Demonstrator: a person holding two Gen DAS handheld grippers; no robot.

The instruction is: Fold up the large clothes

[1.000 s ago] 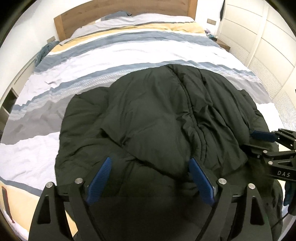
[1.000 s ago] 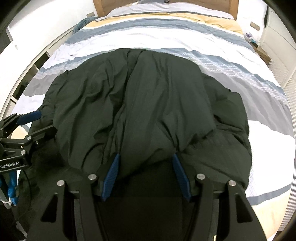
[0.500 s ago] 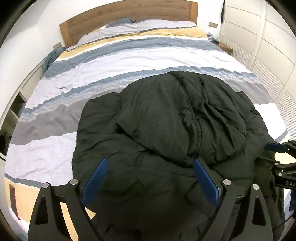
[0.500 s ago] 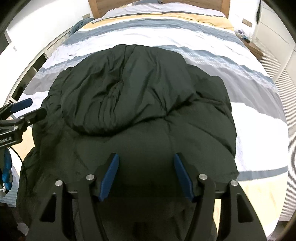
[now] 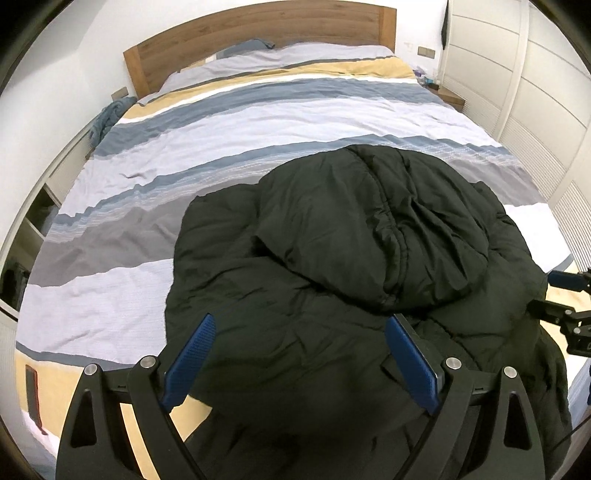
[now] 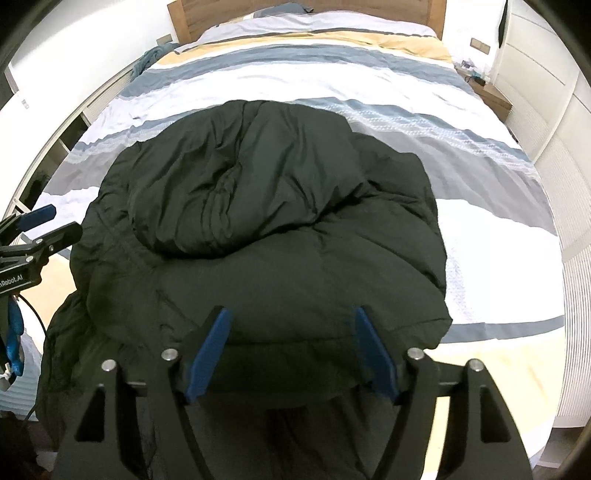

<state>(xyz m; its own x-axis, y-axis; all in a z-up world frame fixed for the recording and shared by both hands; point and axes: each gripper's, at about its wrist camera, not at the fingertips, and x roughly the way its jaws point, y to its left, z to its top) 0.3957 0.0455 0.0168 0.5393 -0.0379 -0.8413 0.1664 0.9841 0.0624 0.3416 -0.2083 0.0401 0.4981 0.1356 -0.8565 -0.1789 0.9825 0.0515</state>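
Black puffer jacket [image 5: 332,266] is laid on the striped duvet [image 5: 258,122], at the end far from the wooden headboard [image 5: 258,33]; its lower part hangs off that end. The hood/top section [image 6: 240,192] is folded back over the body, on the headboard side, prob. to shorten the length for the next fold. Left gripper [image 5: 299,362] is spread wide, nothing pinched, fabric only seen below it. Right gripper [image 6: 291,354] has just been opening; jaws are apart w/ no cloth clamped. Both are held above the near hem, away from the headboard, likely released after the fold.
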